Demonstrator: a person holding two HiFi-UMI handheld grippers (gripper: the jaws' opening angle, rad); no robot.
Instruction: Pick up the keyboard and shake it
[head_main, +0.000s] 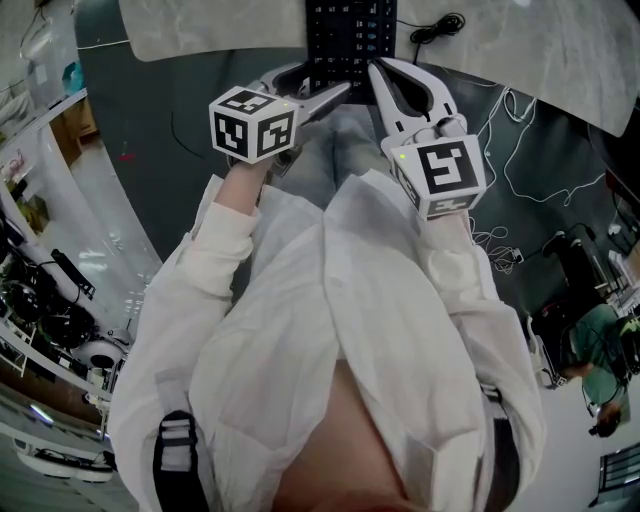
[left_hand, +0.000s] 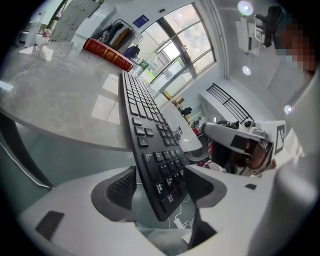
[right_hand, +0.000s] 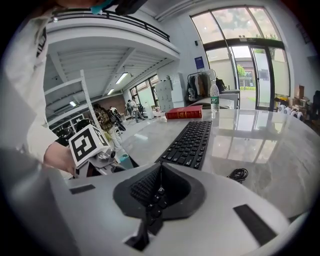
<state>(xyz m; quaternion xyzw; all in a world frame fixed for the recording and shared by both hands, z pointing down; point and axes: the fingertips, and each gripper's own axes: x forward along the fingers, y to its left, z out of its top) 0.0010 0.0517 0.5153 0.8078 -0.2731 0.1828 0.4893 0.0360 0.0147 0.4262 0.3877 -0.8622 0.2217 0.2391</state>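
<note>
Grey counter (head_main: 200, 35), frame top: keyboard (head_main: 345, 40) clamped by right gripper (right_hand: 158, 185), straddled by parted left gripper (left_hand: 162, 187); grasping step, left closure likely due.

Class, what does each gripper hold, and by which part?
Right gripper grips the keyboard by its near end; left gripper, open, straddles that end without pressing.

We see bare grey marble table (right_hand: 260, 145) either side of the long black keyboard (right_hand: 192, 140); a coiled black cable (right_hand: 240, 174) lies right, a red book (right_hand: 184, 113) far behind.
</note>
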